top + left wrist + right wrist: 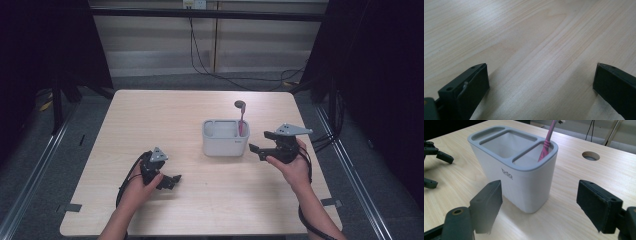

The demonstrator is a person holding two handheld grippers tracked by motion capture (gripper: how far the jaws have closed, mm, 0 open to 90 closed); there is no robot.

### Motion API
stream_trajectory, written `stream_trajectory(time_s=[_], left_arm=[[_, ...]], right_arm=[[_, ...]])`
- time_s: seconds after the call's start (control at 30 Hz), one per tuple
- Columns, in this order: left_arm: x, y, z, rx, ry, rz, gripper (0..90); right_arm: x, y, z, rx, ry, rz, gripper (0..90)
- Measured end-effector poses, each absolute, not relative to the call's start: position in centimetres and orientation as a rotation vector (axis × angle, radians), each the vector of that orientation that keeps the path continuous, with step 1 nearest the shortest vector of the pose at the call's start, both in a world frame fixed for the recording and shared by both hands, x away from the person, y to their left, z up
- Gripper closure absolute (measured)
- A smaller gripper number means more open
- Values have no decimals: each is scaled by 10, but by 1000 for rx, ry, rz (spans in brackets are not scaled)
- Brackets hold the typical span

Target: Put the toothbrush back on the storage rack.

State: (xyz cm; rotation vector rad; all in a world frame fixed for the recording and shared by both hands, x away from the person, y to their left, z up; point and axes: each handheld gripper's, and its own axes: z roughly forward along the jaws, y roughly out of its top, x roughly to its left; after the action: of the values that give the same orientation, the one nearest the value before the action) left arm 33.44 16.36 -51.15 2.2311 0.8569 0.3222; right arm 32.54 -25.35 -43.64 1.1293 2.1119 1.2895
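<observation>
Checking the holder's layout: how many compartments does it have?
3 in the grey holder: a narrow slot at one end, a large middle one, and an end one holding the pink toothbrush.

Counter (150, 120): pale wood-grain top, smooth with a soft satin sheen, one round hole (591, 156) cut through it on the far side. Holder (524, 177): smooth matt white plastic body with a matt grey rim. Toothbrush (547, 143): glossy pink plastic handle. Right gripper (539, 202) and left gripper (541, 82): matt black plastic fingers (487, 203) with faintly textured pads; a dull grey metal-looking plate tops each gripper.
</observation>
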Motion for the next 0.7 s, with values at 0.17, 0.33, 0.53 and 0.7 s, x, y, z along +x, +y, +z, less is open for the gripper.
stream_trajectory(time_s=[0.17, 0.33, 0.53, 0.7], left_arm=[[335, 164, -511, 2233, 854, 326, 0], [335, 164, -511, 2233, 854, 326, 0], [335, 164, -511, 2234, 854, 326, 0], [335, 164, -511, 2233, 855, 326, 0]], right_arm=[[321, -259, -444, 1124, 2121, 1297, 208], [318, -262, -449, 1129, 2131, 1287, 208], [314, -266, -458, 1144, 2142, 1269, 207], [311, -268, -466, 1145, 2163, 1255, 206]])
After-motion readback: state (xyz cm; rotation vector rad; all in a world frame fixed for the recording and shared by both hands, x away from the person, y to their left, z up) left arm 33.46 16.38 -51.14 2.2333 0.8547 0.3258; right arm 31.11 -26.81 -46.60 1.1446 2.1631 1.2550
